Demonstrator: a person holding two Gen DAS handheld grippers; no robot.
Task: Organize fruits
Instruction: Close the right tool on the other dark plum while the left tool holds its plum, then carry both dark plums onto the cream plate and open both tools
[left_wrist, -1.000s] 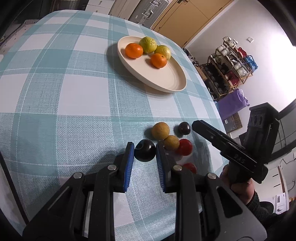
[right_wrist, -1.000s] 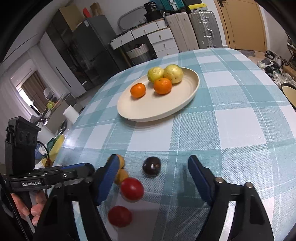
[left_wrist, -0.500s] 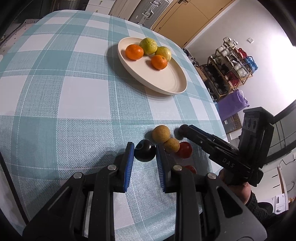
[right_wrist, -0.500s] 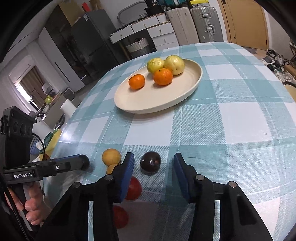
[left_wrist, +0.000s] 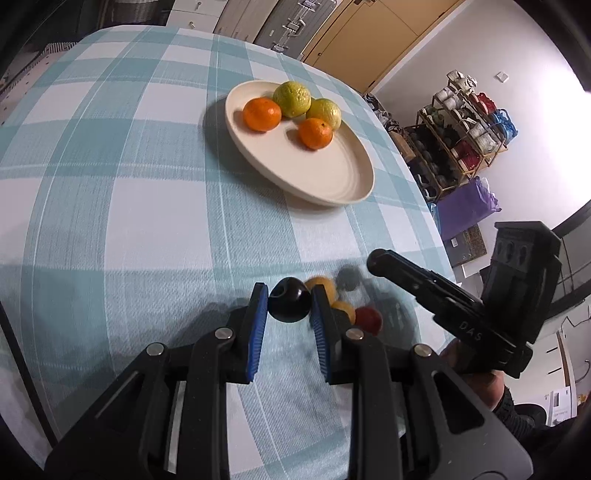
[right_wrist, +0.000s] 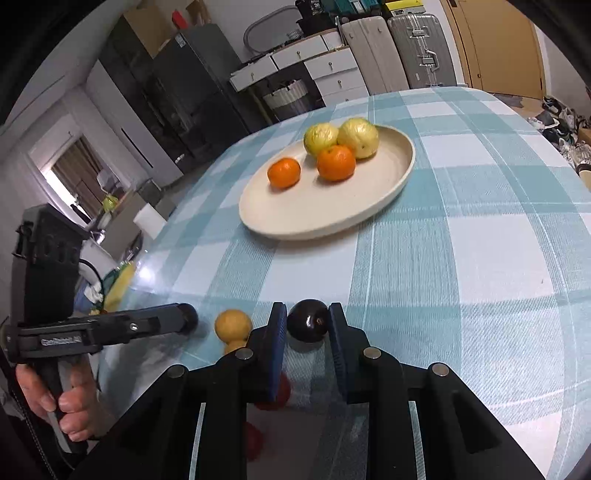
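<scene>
My left gripper (left_wrist: 289, 291) is shut on a dark round fruit (left_wrist: 289, 306) just above the checked tablecloth. In the right wrist view my right gripper (right_wrist: 307, 308) is closing tight on a second dark round fruit (right_wrist: 308, 325), with both blue pads touching its sides. A cream plate (left_wrist: 332, 177) farther back holds two oranges (left_wrist: 261, 114) and two yellow-green fruits (left_wrist: 292, 99). Two small yellow fruits (left_wrist: 324, 286) and red ones (left_wrist: 369, 319) lie loose between the grippers. The red ones are partly hidden under the right gripper's fingers.
A hand holds the left gripper's handle (right_wrist: 55, 332) at the left of the right wrist view, beyond the table's edge (right_wrist: 147, 258). A shelf of cups (left_wrist: 469, 122) and a purple bag (left_wrist: 465, 206) stand beyond the table's right edge. Suitcases and drawers line the far wall.
The right gripper's jaws went from wide open to closed around the dark fruit. The left gripper has kept its hold on the other dark fruit and has barely moved.
</scene>
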